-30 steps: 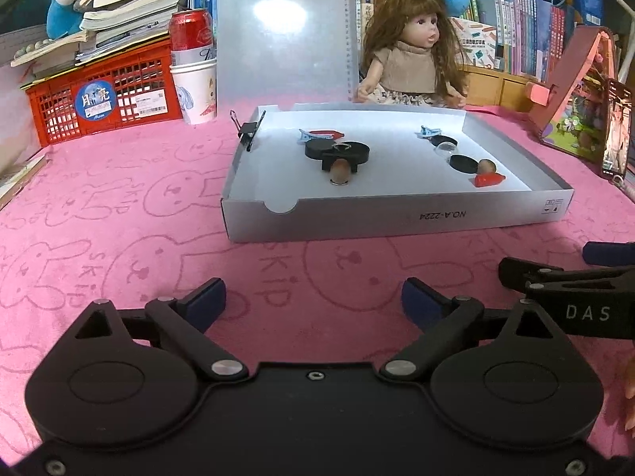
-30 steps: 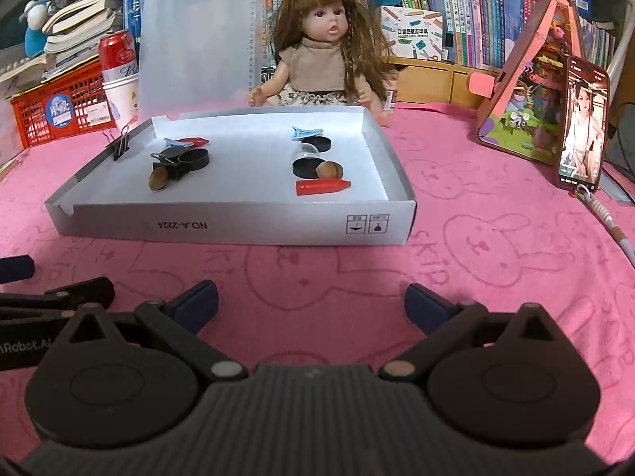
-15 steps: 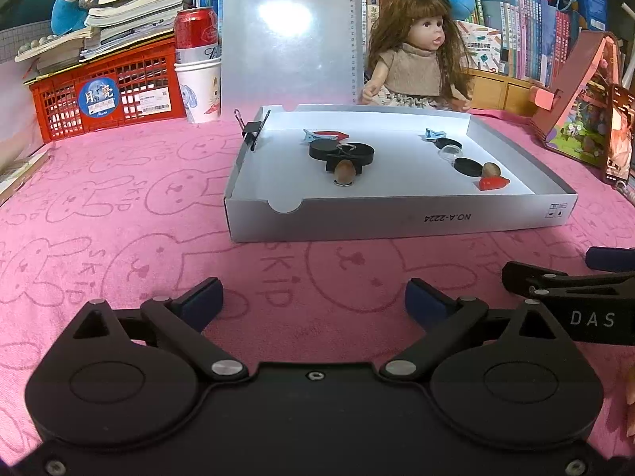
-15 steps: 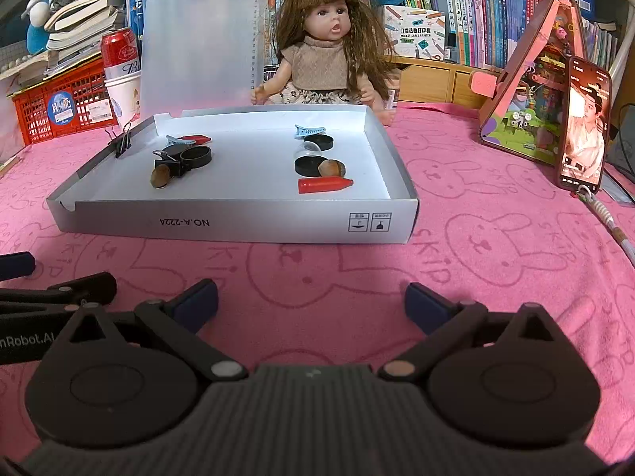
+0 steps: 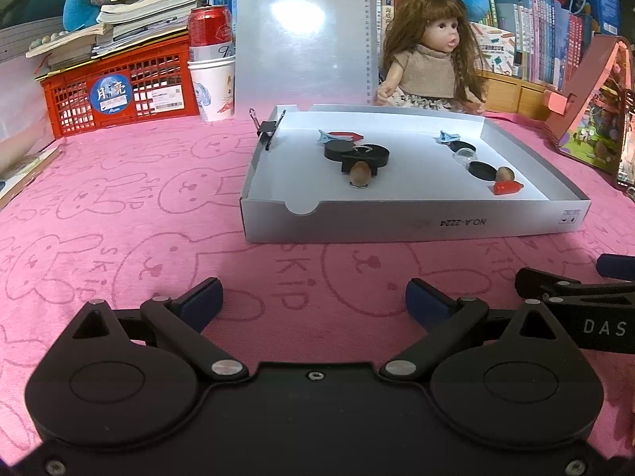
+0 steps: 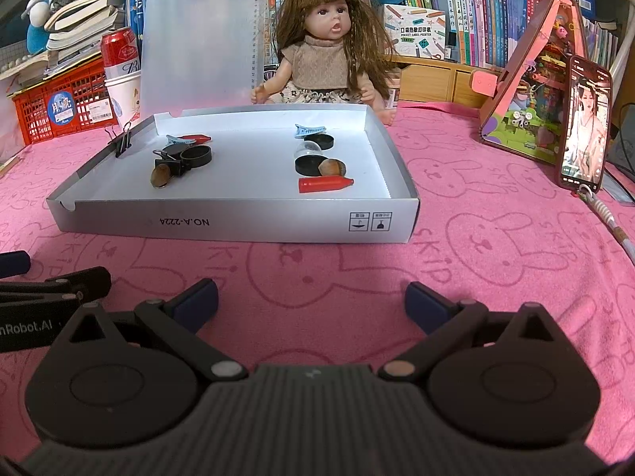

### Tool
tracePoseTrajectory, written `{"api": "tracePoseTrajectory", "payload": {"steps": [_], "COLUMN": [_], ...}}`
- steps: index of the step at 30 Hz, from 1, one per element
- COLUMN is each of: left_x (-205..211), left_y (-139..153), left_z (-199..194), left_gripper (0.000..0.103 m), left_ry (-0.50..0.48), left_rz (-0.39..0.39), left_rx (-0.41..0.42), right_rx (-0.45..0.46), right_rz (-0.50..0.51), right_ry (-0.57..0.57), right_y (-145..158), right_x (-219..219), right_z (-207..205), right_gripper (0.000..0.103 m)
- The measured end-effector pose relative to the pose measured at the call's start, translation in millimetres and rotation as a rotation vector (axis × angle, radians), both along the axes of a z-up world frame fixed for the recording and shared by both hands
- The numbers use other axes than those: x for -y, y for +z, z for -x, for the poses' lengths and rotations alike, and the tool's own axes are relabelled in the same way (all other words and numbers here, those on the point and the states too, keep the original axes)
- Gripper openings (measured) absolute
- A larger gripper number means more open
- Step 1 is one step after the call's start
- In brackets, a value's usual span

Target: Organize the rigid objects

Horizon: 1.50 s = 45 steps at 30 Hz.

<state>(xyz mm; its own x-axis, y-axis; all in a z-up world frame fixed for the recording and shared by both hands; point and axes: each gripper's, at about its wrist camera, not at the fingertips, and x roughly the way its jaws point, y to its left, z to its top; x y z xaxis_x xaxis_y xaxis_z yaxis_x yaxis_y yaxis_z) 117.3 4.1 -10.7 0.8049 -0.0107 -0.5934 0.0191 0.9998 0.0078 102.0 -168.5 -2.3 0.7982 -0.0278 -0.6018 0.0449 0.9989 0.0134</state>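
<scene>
Both hand-held grippers, left (image 5: 313, 297) and right (image 6: 311, 297), gape empty; reaching in carelessly could scatter the tray's (image 6: 238, 222) small, close-packed pieces.

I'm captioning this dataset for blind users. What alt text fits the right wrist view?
An open right claw hovers over a pink bunny-print cloth, facing a shallow white box holding clips, black caps, acorns and red pieces. A doll sits behind the box.

Phone (image 5: 627, 158) cut by edge, crate label (image 6: 97, 111) unreadable
</scene>
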Motion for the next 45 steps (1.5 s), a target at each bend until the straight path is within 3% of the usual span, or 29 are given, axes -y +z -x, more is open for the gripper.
{"api": "tracePoseTrajectory", "payload": {"steps": [45], "left_x": [-3.4], "left_y": [-1.4], "left_z": [-6.3], "left_gripper": [0.103], "left_ry": [0.026], "left_rz": [-0.003], "left_rx": [-0.012], "right_rx": [-0.001], "right_rz": [-0.001], "right_ry": [0.0], "right_y": [0.0], "right_x": [0.3], "right_z": [-0.2], "right_gripper": [0.103]}}
